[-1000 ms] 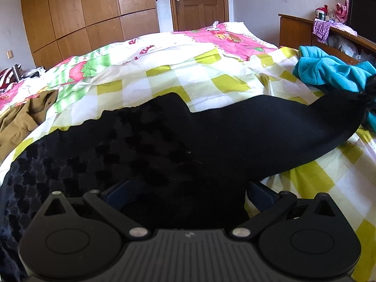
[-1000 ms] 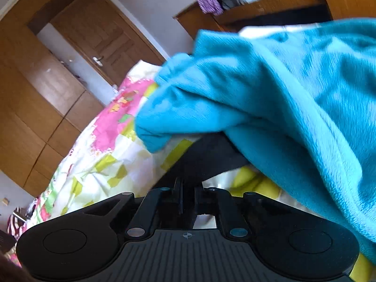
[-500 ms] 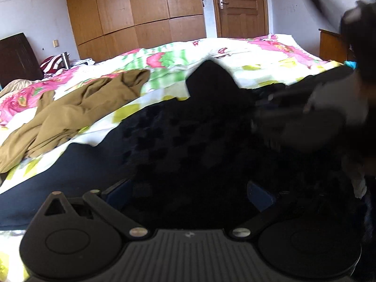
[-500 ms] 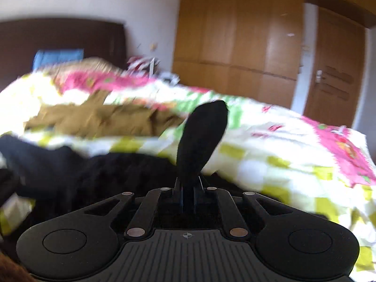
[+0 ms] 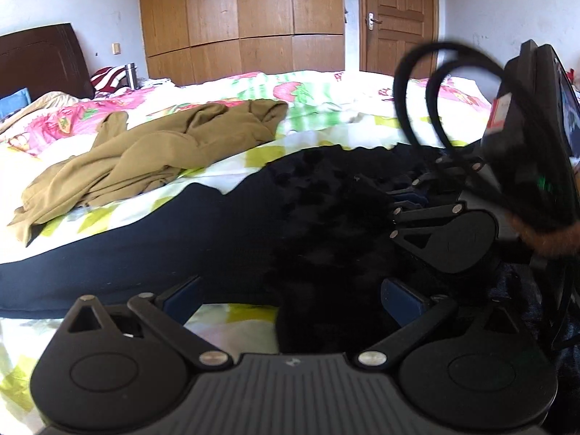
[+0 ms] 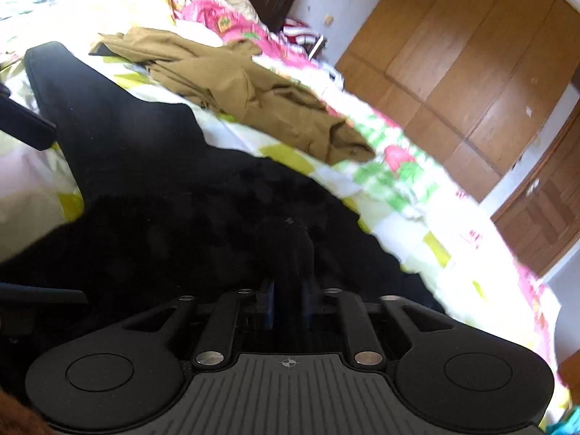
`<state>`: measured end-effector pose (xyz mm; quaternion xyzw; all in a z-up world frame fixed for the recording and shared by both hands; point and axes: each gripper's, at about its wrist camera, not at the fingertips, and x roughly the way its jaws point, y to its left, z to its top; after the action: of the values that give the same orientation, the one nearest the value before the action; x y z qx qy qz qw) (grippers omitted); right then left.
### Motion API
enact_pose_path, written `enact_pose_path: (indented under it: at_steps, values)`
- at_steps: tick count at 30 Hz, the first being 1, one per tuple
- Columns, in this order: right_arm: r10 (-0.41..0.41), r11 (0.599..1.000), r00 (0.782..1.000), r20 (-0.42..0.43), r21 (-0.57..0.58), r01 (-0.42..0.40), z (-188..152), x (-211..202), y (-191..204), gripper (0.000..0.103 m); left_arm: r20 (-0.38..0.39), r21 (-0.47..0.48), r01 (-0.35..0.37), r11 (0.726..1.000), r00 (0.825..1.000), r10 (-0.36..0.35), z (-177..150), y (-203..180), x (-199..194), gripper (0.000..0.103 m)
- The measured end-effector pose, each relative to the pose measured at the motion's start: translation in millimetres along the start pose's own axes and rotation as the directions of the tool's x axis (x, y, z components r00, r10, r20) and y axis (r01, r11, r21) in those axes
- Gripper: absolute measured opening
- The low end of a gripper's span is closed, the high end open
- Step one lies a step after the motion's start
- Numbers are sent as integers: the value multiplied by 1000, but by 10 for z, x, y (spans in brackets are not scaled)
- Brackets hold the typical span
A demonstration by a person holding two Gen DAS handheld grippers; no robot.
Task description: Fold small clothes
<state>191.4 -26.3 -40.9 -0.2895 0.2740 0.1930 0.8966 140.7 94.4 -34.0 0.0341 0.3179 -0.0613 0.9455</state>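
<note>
Bedroom, bed [image 5: 326,134] with a checked and floral quilt, wooden wardrobe [image 5: 239,18] and door [image 5: 397,18] behind.

Right gripper [image 6: 288,290]: jaws all but shut, a bunched tip of the black garment [image 6: 163,195] pinched between the pads. Looks like one end of the piece pulled across the rest of it, so likely a fold in hand. Seen from the left wrist view, the right gripper [image 5: 406,199] lies turned on its side, low over the fuzzy dark part, cables looping above it.

Left gripper [image 5: 290,297]: jaws stand wide, blue pads either side of the black fabric, not pressing on it. The cloth runs between and under the fingers; whether a pad brushes it is hard to tell, dark on dark. Probably there to steady the pile or wait for the next grab.

The black garment lies spread on the quilt near the front edge, a smooth leg-like length running off to the left in the left wrist view, the plush section to the right under both tools.

Brown garment [image 5: 156,152] crumpled further back on the quilt, apart from the black one, not yet folded. Headboard [image 5: 43,61] at far left.

Fold reads as early to midway; the pinched end is not yet laid down.
</note>
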Motion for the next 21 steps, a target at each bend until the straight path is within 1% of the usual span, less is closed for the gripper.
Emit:
enact_pose_path:
  at_steps: [2, 4, 5, 6, 7, 8, 9, 10, 12, 15, 17, 21]
  values:
    - [-25, 999, 999, 37, 21, 25, 95, -57, 25, 6, 5, -17, -9, 1000, 1000, 9, -10, 99, -31, 103]
    - [-48, 997, 994, 98, 58, 42, 225, -86, 16, 6, 15, -31, -23, 999, 1000, 23, -16, 189, -64, 103]
    - [-54, 997, 990, 130, 63, 46, 279, -96, 36, 6, 19, -38, -28, 999, 999, 29, -13, 235, -84, 103]
    - [-53, 998, 988, 143, 48, 47, 312, -69, 81, 6, 17, -43, -34, 999, 999, 34, -13, 271, -89, 103]
    - [-45, 999, 992, 117, 21, 43, 328, -7, 141, 6, 12, -46, -40, 998, 999, 41, -16, 308, -100, 103]
    - [-23, 1000, 997, 72, -7, 24, 323, 75, 197, 8, 9, -48, -47, 998, 999, 47, -21, 344, -114, 103]
    - [-5, 999, 1000, 7, -39, 6, 290, 165, 262, 8, 5, -47, -53, 997, 999, 53, -32, 376, -129, 103]
    - [-13, 998, 1000, -11, -55, 12, 243, 200, 311, 8, 4, -45, -60, 997, 998, 60, -46, 412, -148, 103]
    - [-36, 996, 999, -19, -88, 34, 170, 159, 400, 13, -3, -45, -76, 996, 997, 76, -78, 489, -166, 103]
    - [-38, 999, 999, -37, -37, 36, 195, 55, 392, 18, -26, -68, -93, 993, 995, 91, -96, 586, -161, 103]
    - [-46, 999, 998, -52, 5, 47, 262, 22, 365, 18, -32, -84, -109, 990, 994, 107, -101, 628, -165, 103]
    - [-33, 993, 996, -77, 108, 41, 360, -28, 251, 19, -53, -124, -155, 980, 987, 150, -87, 696, -115, 103]
